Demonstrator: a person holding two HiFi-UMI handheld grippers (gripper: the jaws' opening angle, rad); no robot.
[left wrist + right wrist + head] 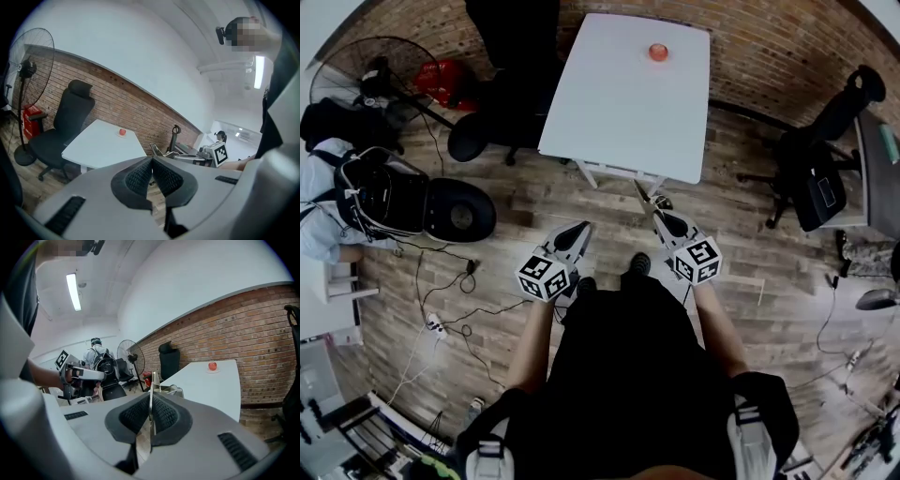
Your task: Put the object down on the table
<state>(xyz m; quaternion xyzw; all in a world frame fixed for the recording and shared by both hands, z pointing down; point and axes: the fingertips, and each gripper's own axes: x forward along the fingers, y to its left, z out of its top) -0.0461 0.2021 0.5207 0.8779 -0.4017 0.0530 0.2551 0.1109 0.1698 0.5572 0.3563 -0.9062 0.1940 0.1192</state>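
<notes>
Metal strip (153, 382) is clamped edge-on in the right gripper (151, 401). Left gripper (152, 161) jaws are together, pad against pad.

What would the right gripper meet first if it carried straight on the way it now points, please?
Most likely the near edge of the white table: the right gripper, shut on a thin metal piece, aims towards it. Depth is unclear, so it might pass just below the top.

A black office chair (511, 47) and a standing fan (354, 67) stand on the wood floor (581, 202) by a brick wall (769, 52).
</notes>
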